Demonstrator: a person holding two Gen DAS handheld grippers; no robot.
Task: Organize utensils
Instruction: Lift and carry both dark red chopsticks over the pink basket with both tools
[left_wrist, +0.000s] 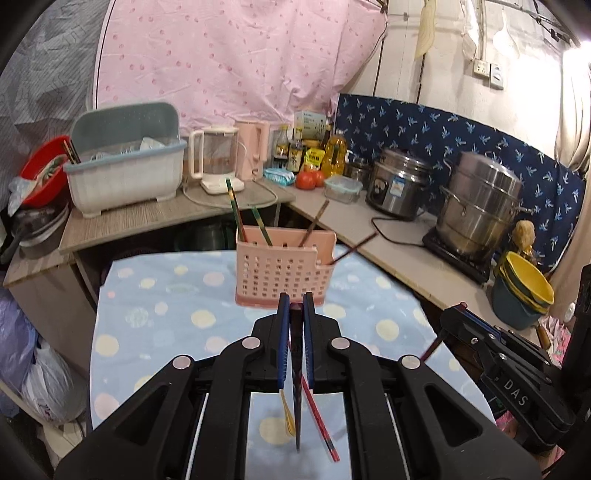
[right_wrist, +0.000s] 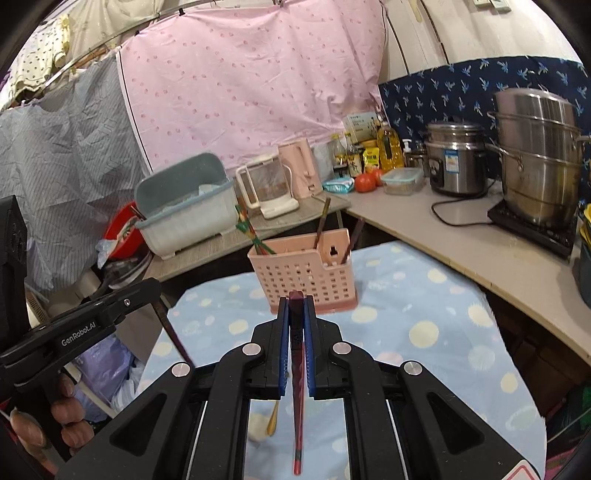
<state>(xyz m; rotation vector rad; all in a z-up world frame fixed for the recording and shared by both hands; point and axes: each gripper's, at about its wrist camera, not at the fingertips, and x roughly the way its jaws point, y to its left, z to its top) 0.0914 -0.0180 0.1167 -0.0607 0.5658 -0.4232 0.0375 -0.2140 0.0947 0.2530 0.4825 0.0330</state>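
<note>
A: Left claw (left_wrist: 296, 306) status?

B: Blue pads pinched tight on a dark chopstick (left_wrist: 297, 387). It hangs near vertical, top end poking just above the fingertips, tip pointing down over the blue cloth with pale dots (left_wrist: 166, 306) that covers the bench.

A: Right claw (right_wrist: 296, 302)?

B: Same story. Jaws closed on a dark red chopstick (right_wrist: 297, 406), also held upright, top end level with the fingertips. In the left view the right claw body sits off to the side with its stick's end showing below it.

A: Anything loose under them?

B: A red chopstick (left_wrist: 320, 421) and a small yellow utensil (left_wrist: 287, 413) lie on the cloth below the left claw. Can't tell what the yellow one is.

A: Holder?

B: Pink perforated plastic utensil basket (left_wrist: 280, 275) stands upright on the cloth, just past both claws, near the far edge. Two green-striped chopsticks (left_wrist: 236, 214) lean in its left part, two brown chopsticks (left_wrist: 314, 221) lean out on the right side.

A: Behind it?

B: Wooden counter (left_wrist: 147, 218) with a grey dish rack box (left_wrist: 125, 173), a white glass kettle (left_wrist: 216, 162), and steel pots (left_wrist: 476, 210) further right.
</note>
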